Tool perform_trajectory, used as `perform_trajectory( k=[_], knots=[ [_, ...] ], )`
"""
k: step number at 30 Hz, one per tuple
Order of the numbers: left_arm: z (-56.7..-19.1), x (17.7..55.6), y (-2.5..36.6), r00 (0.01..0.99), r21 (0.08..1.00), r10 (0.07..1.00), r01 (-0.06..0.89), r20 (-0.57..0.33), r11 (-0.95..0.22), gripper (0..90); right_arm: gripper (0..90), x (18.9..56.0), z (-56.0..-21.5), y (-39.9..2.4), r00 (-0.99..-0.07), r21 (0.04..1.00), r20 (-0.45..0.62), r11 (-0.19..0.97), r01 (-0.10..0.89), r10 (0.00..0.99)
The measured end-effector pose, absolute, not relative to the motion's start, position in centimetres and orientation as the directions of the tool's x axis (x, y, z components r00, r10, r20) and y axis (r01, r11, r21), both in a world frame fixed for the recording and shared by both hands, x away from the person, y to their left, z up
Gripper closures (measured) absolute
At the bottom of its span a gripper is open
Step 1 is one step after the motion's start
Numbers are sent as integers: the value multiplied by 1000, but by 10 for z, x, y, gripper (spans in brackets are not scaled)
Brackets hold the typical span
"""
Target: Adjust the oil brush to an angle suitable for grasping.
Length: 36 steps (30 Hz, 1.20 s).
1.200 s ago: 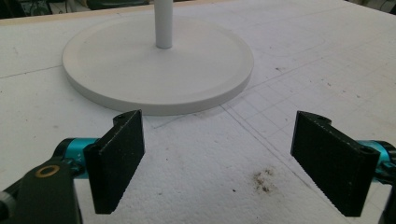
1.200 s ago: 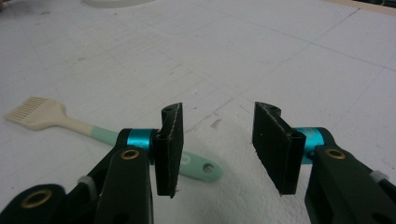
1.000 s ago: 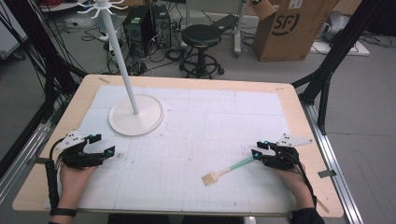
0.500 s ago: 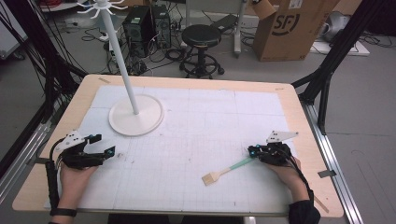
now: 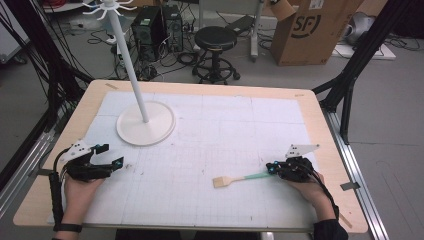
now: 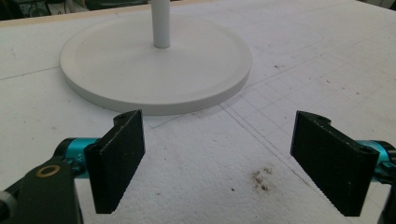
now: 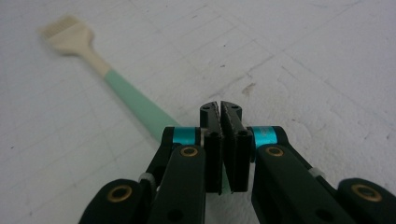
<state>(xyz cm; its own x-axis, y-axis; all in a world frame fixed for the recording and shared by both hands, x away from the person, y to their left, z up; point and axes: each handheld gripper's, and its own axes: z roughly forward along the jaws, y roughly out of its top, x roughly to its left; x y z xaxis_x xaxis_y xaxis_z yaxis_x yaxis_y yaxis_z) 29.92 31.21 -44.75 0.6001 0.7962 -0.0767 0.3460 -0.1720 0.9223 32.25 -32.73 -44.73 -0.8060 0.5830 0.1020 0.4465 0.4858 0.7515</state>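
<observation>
A small brush (image 5: 235,179) with a pale head and a mint-green handle lies flat on the white mat at the front right. My right gripper (image 5: 271,170) is shut on the far end of that handle. Its jaws have just been closing with the handle between them. In the right gripper view the brush (image 7: 133,98) runs up to the left from my right gripper (image 7: 221,111), and green shows between the pressed pads. My left gripper (image 5: 112,155) rests at the front left, open and holding nothing. In its own view the left gripper (image 6: 219,163) has bare mat between its jaws.
A white stand with a round base (image 5: 160,131) and a tall pole (image 5: 131,65) rises at the back left of the table (image 5: 310,100), close ahead of my left gripper; the base (image 6: 107,88) is also in the left gripper view. A stool and a cardboard box stand on the floor beyond the table.
My right gripper has shifted slightly left onto the end of the green handle and its jaws have shut on it. The left gripper and the brush have stayed put.
</observation>
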Motion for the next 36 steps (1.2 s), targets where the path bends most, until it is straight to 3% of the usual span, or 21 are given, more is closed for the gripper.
perform_trajectory(
  k=[10, 16, 24, 29, 36],
  knots=[
    [-448, 299, 312, 598, 922, 798, 347, -77, -172, 185, 870, 314, -450, -332, -814, 762, 104, 480, 434, 572],
    [-448, 299, 312, 597, 922, 798, 348, -77, -171, 185, 748, 314, -446, -333, -815, 790, 97, 453, 412, 572],
    [-447, 299, 312, 599, 921, 797, 348, -72, -178, 186, 489, 315, -432, -328, -832, 852, 96, 387, 353, 546],
    [-448, 299, 312, 600, 920, 796, 348, -74, -178, 186, 426, 320, -427, -311, -858, 850, 88, 411, 329, 505],
    [-448, 299, 312, 601, 920, 795, 348, -74, -178, 186, 423, 328, -425, -286, -888, 835, 69, 460, 301, 455]
  ],
)
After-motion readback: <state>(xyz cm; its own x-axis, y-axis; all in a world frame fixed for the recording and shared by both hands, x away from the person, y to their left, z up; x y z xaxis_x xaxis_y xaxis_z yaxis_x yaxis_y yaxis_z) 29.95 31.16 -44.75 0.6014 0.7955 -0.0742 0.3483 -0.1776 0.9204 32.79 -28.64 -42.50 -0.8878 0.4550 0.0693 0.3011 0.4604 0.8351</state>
